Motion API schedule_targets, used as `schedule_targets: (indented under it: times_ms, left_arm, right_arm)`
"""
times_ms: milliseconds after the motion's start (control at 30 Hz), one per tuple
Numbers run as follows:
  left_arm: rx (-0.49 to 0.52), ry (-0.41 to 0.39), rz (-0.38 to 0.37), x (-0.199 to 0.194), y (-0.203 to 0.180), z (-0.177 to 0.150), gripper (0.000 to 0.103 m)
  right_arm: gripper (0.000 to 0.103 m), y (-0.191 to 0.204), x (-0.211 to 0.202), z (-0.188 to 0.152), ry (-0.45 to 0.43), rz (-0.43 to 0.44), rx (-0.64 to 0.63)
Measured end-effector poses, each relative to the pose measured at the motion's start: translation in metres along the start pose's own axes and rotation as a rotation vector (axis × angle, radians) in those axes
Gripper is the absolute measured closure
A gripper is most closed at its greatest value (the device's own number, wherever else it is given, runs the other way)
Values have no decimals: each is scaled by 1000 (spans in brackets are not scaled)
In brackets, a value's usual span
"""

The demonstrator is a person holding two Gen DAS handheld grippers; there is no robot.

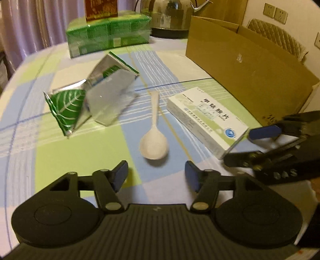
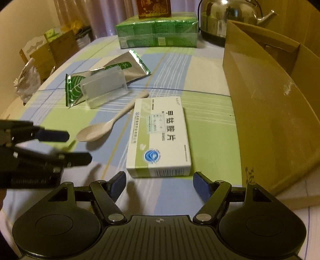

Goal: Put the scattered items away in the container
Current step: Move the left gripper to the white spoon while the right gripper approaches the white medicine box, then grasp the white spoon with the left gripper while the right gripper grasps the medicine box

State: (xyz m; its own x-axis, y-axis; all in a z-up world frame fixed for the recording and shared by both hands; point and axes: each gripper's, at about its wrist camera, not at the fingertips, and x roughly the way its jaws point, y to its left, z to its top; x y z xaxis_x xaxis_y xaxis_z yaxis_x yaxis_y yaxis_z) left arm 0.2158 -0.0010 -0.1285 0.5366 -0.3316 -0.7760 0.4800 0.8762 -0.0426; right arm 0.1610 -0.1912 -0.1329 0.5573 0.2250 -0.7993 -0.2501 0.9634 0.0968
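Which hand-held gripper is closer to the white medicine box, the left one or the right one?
Right. The right hand-held gripper sits open just before the near end of the medicine box. The left hand-held gripper is open in front of the spoon, off to the box's side.

The table carries a checked cloth of pale green, blue and cream. Pleated curtains hang behind its far edge. Wall sockets sit on the cream wall beyond the far right corner, above a quilted chair back. Cardboard boxes and a plastic bag (contents unclear) stand off the left edge. Lighting is dim and warm.
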Motion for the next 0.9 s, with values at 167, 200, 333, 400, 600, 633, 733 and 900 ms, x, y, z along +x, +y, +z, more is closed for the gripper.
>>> schedule_targets:
  times_ms: [167, 200, 333, 400, 600, 633, 733, 900]
  left_arm:
    - [18, -34, 22, 5, 1, 9, 44]
    - [26, -36, 28, 8, 1, 11, 44]
    - [71, -40, 29, 21, -1, 16, 48]
    - [88, -32, 25, 25, -2, 16, 53]
    - [90, -46, 15, 31, -3, 18, 72]
    - [84, -47, 14, 32, -3, 18, 75]
    - [73, -41, 7, 30, -2, 17, 75]
    - [57, -37, -1, 21, -2, 13, 75]
  right_arm:
    - [31, 4, -3, 1, -69, -16, -43]
    - [31, 4, -4, 2, -80, -15, -41]
    - [29, -3, -2, 2, -96, -13, -24]
    - [28, -5, 0, 1, -101, -14, -15]
    - [26, -9, 3, 2, -120, -13, 4]
    - [26, -9, 3, 2, -125, -13, 4]
    - [25, -9, 2, 3, -145, -14, -3]
    - [24, -6, 5, 6, -159, -20, -26]
